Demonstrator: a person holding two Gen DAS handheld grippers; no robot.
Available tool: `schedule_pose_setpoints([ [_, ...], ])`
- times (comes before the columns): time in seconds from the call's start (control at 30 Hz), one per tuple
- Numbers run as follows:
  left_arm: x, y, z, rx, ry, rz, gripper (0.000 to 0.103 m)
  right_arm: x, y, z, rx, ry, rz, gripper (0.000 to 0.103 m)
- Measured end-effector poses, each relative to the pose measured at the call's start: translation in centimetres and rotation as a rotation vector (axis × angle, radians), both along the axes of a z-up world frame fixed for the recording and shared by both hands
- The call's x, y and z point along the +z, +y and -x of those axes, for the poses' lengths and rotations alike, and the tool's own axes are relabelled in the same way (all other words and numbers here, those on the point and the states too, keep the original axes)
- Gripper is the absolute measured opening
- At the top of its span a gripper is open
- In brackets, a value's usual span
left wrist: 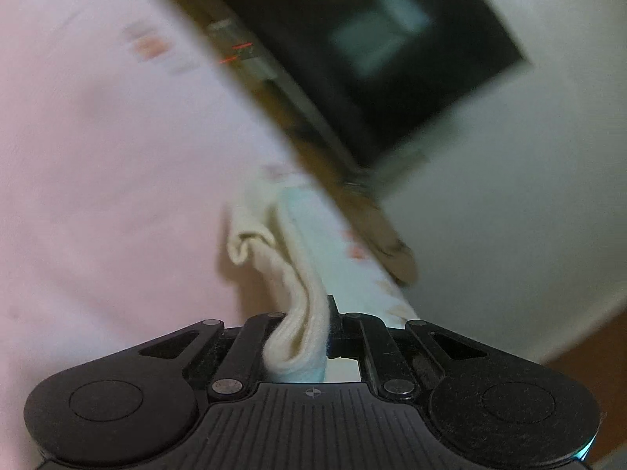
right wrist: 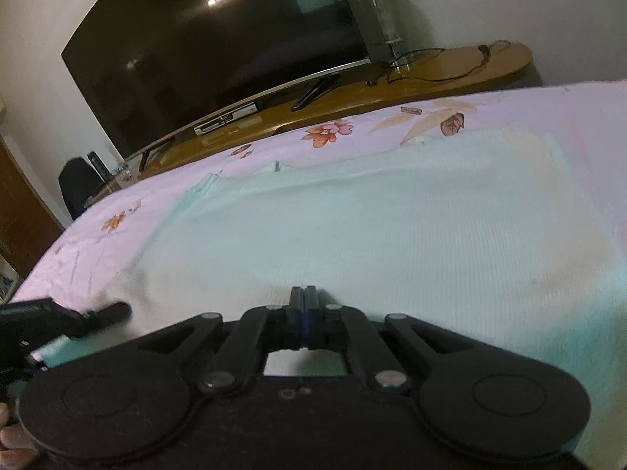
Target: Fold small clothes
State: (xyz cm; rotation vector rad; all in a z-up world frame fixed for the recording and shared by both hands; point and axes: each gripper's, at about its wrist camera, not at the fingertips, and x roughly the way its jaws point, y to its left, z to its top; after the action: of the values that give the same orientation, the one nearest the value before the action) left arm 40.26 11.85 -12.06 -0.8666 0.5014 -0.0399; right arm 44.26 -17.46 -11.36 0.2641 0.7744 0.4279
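Garment (right wrist: 392, 227), pale mint, lies spread on the floral bed (right wrist: 568, 105); the left tool (left wrist: 309, 313) pinches its bunched edge, while the right tool (right wrist: 302, 293) is clenched at its near hem.

Both wrist views look low and close across the bed (right wrist: 548, 105) toward the television (right wrist: 219, 51).

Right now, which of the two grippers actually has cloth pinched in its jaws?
The left gripper: a cream fold of the garment sits clamped between its jaws. The right gripper is shut with nothing visible between its jaws.
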Motion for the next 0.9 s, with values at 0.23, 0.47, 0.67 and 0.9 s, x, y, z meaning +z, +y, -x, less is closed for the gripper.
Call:
schedule_pose_setpoints([
  [0.23, 5.5, -8.8, -4.5, -0.308, -0.073, -0.225, 0.007, 1.4, -4.6, 0.9, -0.138, 0.004, -0.124, 0.007],
  [0.47, 2.3, -17.8, -7.3, -0.515, 0.035, -0.277, 0.008, 3.6, -17.3, 5.1, -0.402, -0.035, -0.300, 0.023],
  [0.67, 2.5, -20.2, -4.9, -0.664, 0.005, -0.201, 0.064, 4.1, -22.7, 8.2, -0.475, -0.034, -0.326, 0.036],
  [0.9, 3.2, -8.8, -7.1, -0.370, 0.043, -0.226, 0.064, 4.0, -19.7, 6.8, -0.295, -0.014, -0.384, 0.039],
])
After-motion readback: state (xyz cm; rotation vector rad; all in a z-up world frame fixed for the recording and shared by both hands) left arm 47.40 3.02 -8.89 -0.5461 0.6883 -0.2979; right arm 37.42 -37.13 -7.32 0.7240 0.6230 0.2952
